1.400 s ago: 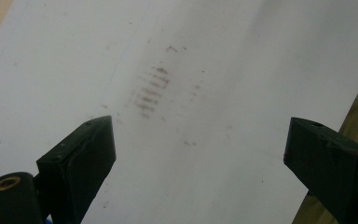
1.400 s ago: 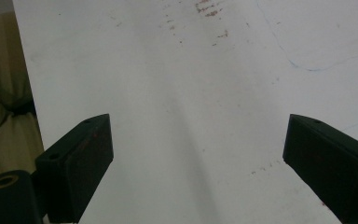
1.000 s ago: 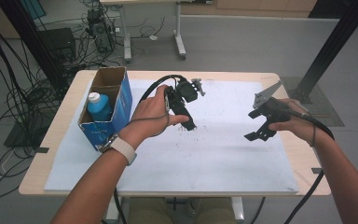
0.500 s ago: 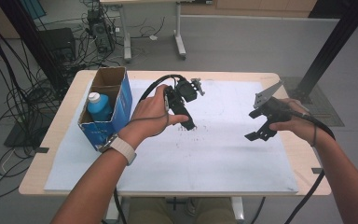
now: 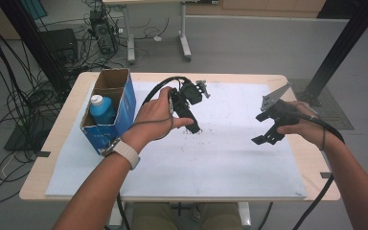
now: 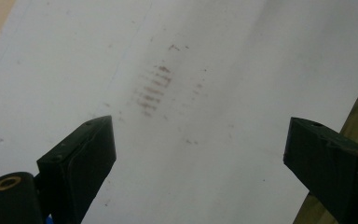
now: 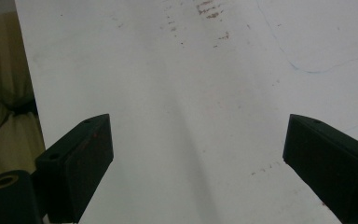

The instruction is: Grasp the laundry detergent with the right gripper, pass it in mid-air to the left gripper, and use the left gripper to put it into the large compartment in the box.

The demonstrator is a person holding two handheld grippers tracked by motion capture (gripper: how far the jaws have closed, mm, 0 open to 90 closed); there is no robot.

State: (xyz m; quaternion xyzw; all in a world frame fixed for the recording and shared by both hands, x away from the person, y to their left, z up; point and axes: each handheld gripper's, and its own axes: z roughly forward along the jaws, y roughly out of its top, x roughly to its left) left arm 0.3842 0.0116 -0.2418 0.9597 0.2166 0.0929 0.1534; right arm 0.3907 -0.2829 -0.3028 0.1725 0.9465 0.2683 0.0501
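Observation:
A person holds a black gripper in each hand above a white sheet [image 5: 211, 158] that covers the wooden table. My left gripper [image 5: 194, 125] hovers over the sheet's middle, just right of a blue cardboard box [image 5: 117, 112]. Its jaws stand wide apart with only marked paper between them [image 6: 196, 140]. My right gripper [image 5: 264, 130] hangs over the right part of the sheet, a grey plate on top. It is open too, with bare paper between its fingers [image 7: 196, 144]. A blue bottle with a white cap [image 5: 100, 108] stands inside the box.
Reddish-brown smudges [image 5: 196, 132] mark the sheet near the left gripper. The table's wooden edge [image 5: 62, 124] shows left of the box. Cables, a second table's legs [image 5: 184, 43] and a black post [image 5: 335, 52] stand on the floor beyond.

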